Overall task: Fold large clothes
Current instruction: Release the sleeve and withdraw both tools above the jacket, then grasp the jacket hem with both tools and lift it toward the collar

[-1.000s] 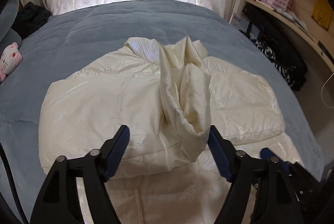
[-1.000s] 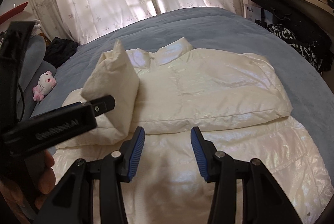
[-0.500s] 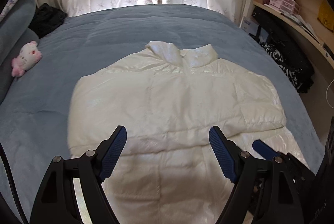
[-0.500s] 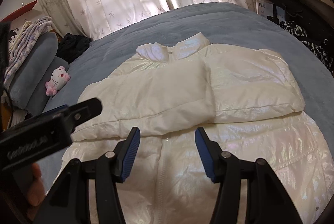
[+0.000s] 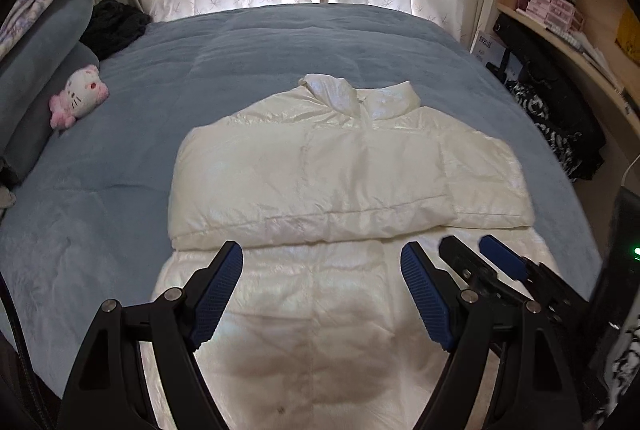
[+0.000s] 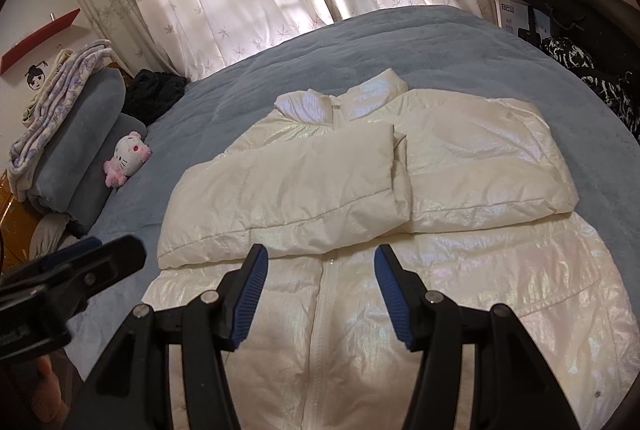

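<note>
Jacket (image 5: 344, 165): flat on the blue bed (image 5: 280, 41), both sleeves (image 6: 288, 189) crossed over the chest
Left gripper (image 5: 322, 290): spread wide, empty, above the jacket's hem
Right gripper (image 6: 318, 294): same
Risk: slick puffy sleeves may slide off when the hem lifts

The cream-white puffer jacket (image 5: 344, 185) in front of me lies flat and front-up on the blue bed cover, its shiny quilted shell catching the window light. Both sleeves are folded in across the chest, the one from the left lying on top and overlapping the other, and the stand-up collar points toward the curtains. The zipped lower body spreads unfolded toward me.
</note>
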`<state>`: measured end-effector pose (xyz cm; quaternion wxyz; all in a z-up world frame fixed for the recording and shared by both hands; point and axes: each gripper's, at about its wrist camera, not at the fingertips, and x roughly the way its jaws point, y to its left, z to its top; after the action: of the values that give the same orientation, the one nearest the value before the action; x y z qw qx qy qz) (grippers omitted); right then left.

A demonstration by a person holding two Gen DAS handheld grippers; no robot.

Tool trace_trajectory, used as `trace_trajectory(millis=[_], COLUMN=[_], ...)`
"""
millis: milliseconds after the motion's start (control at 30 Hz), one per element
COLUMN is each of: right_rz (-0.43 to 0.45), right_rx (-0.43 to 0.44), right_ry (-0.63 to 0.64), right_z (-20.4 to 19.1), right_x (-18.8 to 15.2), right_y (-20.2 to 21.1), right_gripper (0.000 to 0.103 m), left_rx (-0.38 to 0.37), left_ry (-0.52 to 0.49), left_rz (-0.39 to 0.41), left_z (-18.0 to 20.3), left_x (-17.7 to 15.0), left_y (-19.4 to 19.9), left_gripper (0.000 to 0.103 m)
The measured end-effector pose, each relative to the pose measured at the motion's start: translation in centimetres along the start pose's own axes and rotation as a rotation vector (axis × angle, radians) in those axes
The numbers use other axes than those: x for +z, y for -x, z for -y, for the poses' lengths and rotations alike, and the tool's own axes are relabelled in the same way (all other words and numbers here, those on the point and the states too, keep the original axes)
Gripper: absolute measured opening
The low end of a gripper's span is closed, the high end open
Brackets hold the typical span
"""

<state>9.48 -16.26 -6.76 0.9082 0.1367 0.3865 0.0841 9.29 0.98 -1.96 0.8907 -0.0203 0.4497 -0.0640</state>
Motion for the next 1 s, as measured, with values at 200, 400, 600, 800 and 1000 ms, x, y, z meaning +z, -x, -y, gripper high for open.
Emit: trace_trajectory(millis=[200,400,600,800,1000], right_rz=[0.031,0.025,-0.05,-0.128,-0.188], right_rx=[0.013,0.001,-0.007,0.015,0.07], right_ry=[-0.005,-0.008,-0.033,-0.11,-0.183], right_z=[0.7,2.2,4.5,7.1,8.1], right_x=[1.0,2.4,3.7,4.8,5.4], right_y=[1.8,1.3,-2.6,-8.0,-12.8], right_gripper=[0.068,0.069,0.069,0.069,0.068], left_rx=[-0.091,0.037,0.063,0.051,0.06], left_ry=[0.061,0.027,0.023,0.058,0.121], left_rz=[0.023,0.13,0.143,0.123,0.112], left_z=[-0.1,-0.5,-2.5,-5.1,-7.9], left_x=[0.1,0.2,-0.2,0.1,0.8], left_y=[2.8,1.7,-3.2,-8.0,-11.0], left_gripper=[0.083,0.087,0.087,0.087,0.087])
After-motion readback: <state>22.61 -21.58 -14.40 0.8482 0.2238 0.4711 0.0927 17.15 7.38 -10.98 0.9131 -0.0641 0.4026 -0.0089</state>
